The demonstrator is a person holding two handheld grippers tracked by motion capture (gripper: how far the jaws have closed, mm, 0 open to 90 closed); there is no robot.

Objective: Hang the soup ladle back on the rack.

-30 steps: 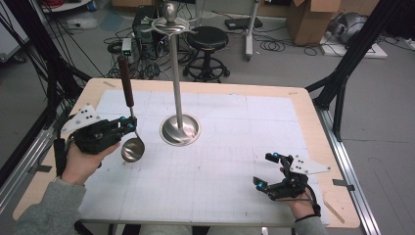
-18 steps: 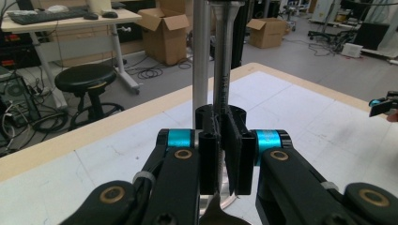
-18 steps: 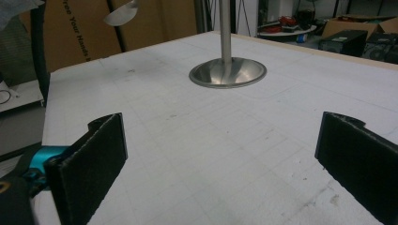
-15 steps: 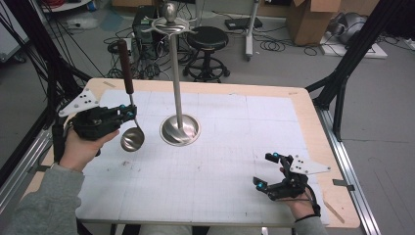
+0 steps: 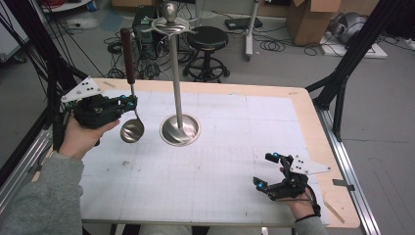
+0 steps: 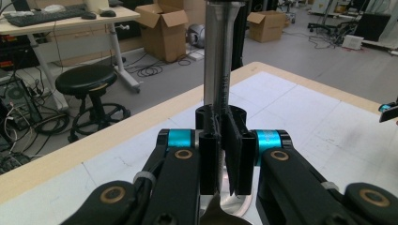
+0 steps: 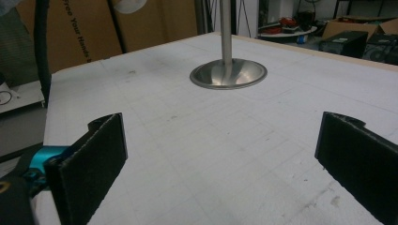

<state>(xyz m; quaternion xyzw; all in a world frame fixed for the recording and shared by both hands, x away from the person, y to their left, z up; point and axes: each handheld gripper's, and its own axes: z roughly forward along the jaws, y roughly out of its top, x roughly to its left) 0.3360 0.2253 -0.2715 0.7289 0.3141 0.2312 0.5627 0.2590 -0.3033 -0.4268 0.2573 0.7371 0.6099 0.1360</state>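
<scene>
The left gripper (image 5: 128,102) is clamped on the thin metal stem of a ladle (image 5: 131,98), which it holds upright and clear of the table (image 5: 235,147): the dark handle rises straight above the jaws and the shiny bowl hangs just below them. In the left gripper view the jaws press together around the stem, with the top of the bowl (image 6: 220,213) just under them and the pole of the stand (image 6: 218,51) close behind. From the high view, that stand (image 5: 179,128) is just to the right of the left gripper, its round base flat on the table and its pole running up to a ring of hooks topped by a knob; ladle and stand are near each other but apart. The right gripper (image 5: 272,171) rests low at the near right of the table, well apart from the ladle, its jaws wide apart with nothing between them. In the right gripper view the two pads (image 7: 96,154) frame bare white table, and the stand's base (image 7: 228,73) lies ahead of them, farther off.
</scene>
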